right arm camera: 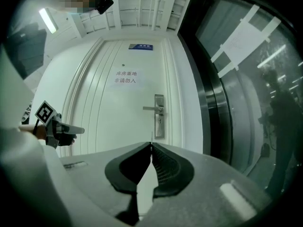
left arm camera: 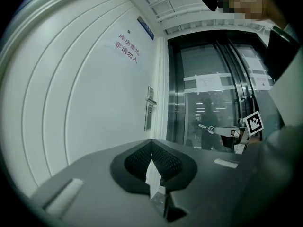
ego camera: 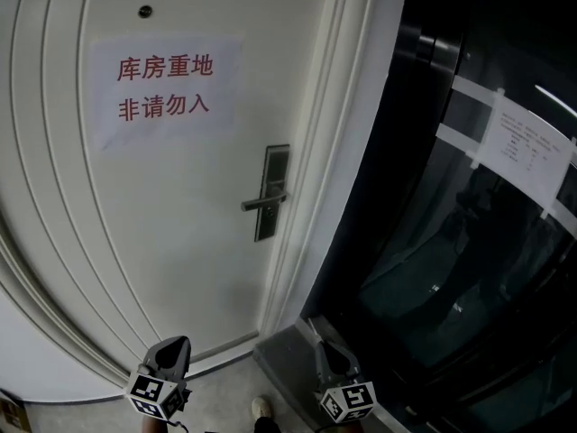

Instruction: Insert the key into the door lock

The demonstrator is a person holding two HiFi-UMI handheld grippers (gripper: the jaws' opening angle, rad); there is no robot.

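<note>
Door: white, panelled, closed, filling the left of the head view.
Sign: paper sheet with red characters, stuck high on the door.
Left gripper: low in front of the door; jaws pressed together with nothing between them.
Lock plate: upright metal strip near the door's right edge, with a lever handle pointing left.
Right gripper: low by the door frame; jaws closed on the key.
Key: sticks forward out of the right gripper's jaw tips, well apart from the lock plate.
Glass wall: dark, to the right of the door, with a taped paper.
</note>
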